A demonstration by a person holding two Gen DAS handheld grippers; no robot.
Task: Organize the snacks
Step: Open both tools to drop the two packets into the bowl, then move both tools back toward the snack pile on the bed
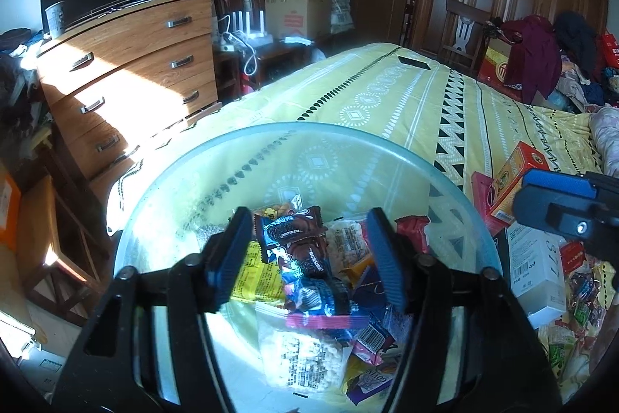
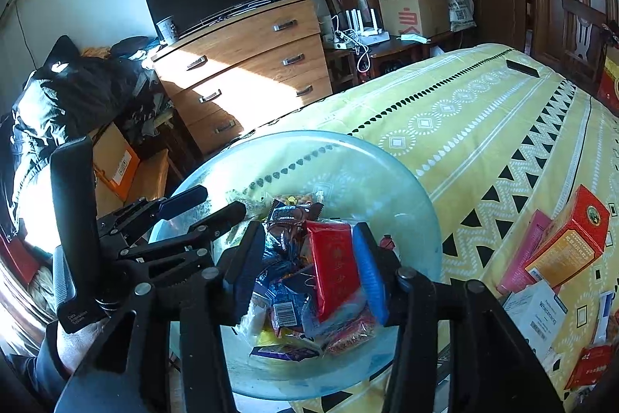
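A clear glass bowl (image 1: 185,188) sits on the yellow patterned bed and holds several snack packets, among them dark cookie packs (image 1: 298,239). My left gripper (image 1: 309,258) hovers over the bowl, jaws open, nothing between them. In the right wrist view the same bowl (image 2: 387,173) lies below my right gripper (image 2: 309,269), whose jaws are spread around a red packet (image 2: 334,266); I cannot tell whether they touch it. The left gripper (image 2: 205,206) shows at the bowl's left rim. The right gripper's blue finger (image 1: 557,184) shows at the right edge of the left wrist view.
To the right of the bowl on the bed lie an orange-red box (image 2: 572,235), a pink box (image 2: 526,250), a white box (image 1: 537,269) and loose packets (image 1: 580,297). A wooden dresser (image 1: 127,64) with a TV stands left of the bed. A black remote (image 1: 414,62) lies farther up the bed.
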